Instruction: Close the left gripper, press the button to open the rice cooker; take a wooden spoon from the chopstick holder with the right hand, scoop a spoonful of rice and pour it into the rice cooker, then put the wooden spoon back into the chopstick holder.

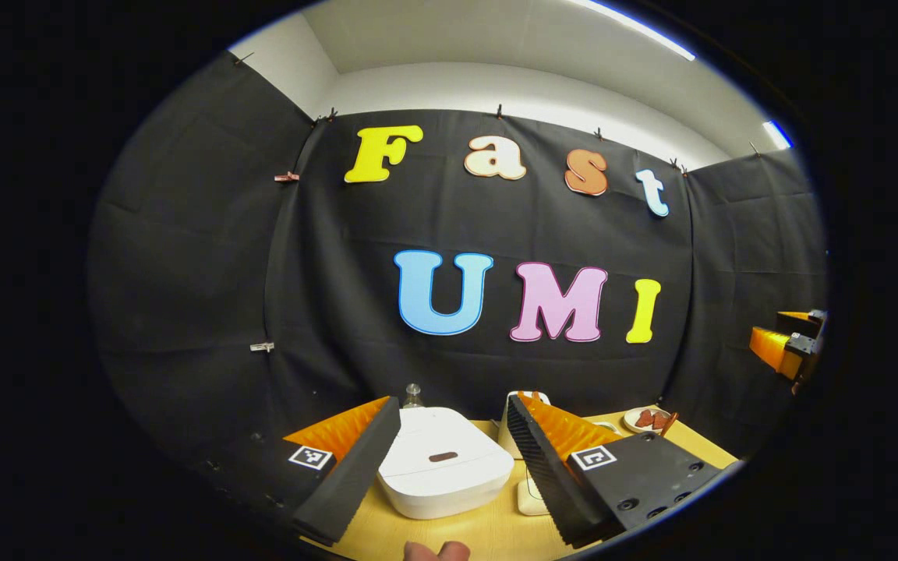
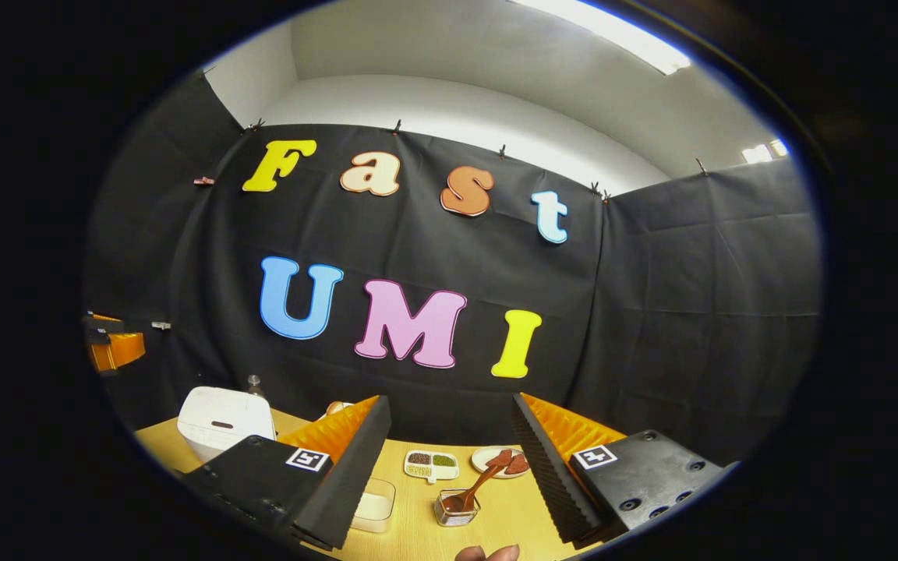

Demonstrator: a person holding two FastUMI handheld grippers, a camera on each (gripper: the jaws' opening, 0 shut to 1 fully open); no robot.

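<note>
- In the left gripper view, our left gripper (image 1: 449,467) sits at the bottom of the frame with its jaws spread wide and nothing between them.
- The rice cooker (image 1: 443,461) lies straight ahead, framed in the gap between the two fingers, lower centre of the frame. Its lid is down; the dark oval button (image 1: 443,456) faces us on the lid's near slope, almost on our centre line.
- We judge that the first step is not yet done: the jaws must come together before we press, and the path to the button is forward and down with little sideways correction.
- In the right gripper view, our right gripper (image 2: 449,475) is likewise spread apart and holds nothing.
- The wooden spoon (image 2: 474,491) stands in the chopstick holder (image 2: 457,508), bottom centre of the frame, between the fingers. Its handle leans up and to the right, towards a small plate (image 2: 488,455).
- A divided dish of grains (image 2: 431,464) lies just beyond the holder; a clear tub (image 2: 375,506) sits beside the left finger.
- The cooker appears at the lower left of that frame, so we judge the left hand nearer to it and the right nearer to the spoon.
</note>
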